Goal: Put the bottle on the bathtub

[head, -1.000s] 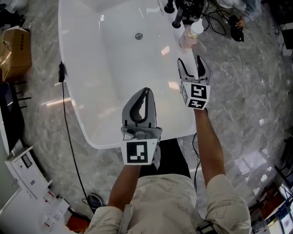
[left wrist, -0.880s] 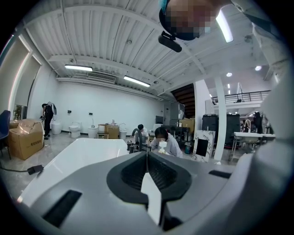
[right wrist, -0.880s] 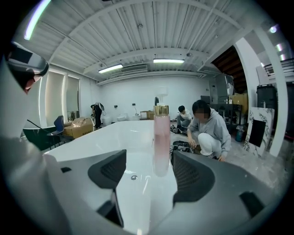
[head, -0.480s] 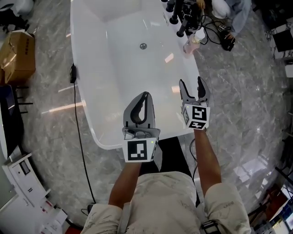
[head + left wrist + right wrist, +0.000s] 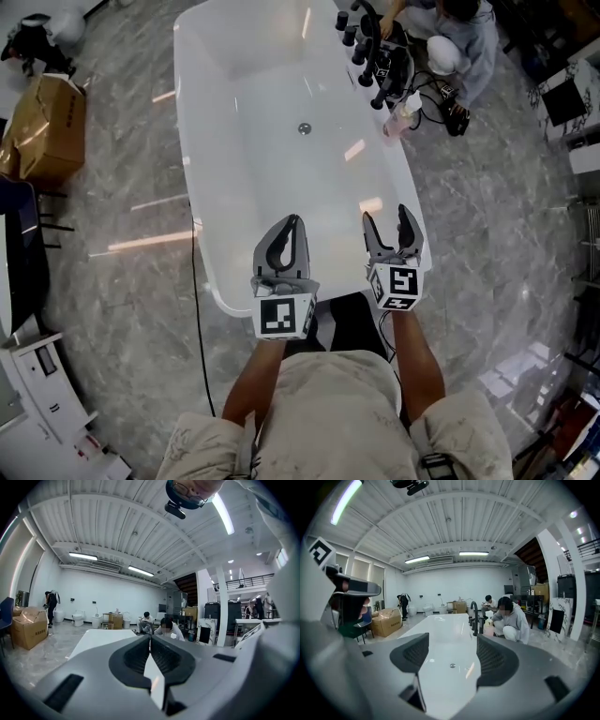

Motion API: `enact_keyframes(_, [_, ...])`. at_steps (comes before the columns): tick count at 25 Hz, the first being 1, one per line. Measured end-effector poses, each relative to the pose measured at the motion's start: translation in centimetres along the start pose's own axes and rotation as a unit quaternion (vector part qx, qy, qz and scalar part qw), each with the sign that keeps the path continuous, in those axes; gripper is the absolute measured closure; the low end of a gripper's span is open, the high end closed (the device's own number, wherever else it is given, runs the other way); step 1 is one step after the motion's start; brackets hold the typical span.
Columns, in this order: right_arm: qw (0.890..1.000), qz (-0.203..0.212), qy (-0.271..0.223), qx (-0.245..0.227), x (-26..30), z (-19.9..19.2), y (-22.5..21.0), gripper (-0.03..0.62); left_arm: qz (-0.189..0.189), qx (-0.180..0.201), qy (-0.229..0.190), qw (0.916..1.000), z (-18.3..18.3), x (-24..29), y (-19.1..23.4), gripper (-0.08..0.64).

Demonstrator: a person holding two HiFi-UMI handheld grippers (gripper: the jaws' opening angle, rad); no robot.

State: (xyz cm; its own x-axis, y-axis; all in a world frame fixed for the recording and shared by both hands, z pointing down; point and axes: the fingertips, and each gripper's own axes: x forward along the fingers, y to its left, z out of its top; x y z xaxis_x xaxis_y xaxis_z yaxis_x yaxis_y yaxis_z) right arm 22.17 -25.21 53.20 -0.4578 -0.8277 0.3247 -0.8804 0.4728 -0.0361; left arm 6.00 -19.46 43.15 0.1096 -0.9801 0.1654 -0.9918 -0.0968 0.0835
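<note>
The right gripper (image 5: 385, 221) hangs empty with its jaws spread wide over the near end of the white bathtub (image 5: 246, 122). The left gripper (image 5: 292, 223), just beside it on its left, has its jaws pressed together with nothing between them. Well ahead of the right gripper and slightly to its right, the pale pink bottle (image 5: 404, 116) with a white cap stands at the bathtub's right edge, just by the black faucet (image 5: 367, 45), and a crouching person (image 5: 457, 42) is beyond it.
</note>
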Motion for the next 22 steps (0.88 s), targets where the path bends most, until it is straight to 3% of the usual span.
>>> enact_keyframes(10, [0.997, 0.03, -0.068, -0.035, -4.6, 8.1, 8.7, 0.311, 0.002, 0.024, -0.04, 0.9989, 4.7, -4.7, 5.6, 0.551])
enact_keyframes(17, [0.987, 0.033, -0.151, -0.049, -6.6, 15.5, 12.4, 0.311, 0.013, 0.051, -0.077, 0.9956, 9.2, -8.1, 8.9, 0.551])
enact_keyframes(22, [0.983, 0.027, -0.173, -0.051, -8.1, 20.4, 13.8, 0.311, 0.016, 0.078, -0.115, 0.9902, 13.4, -10.2, 9.8, 0.551])
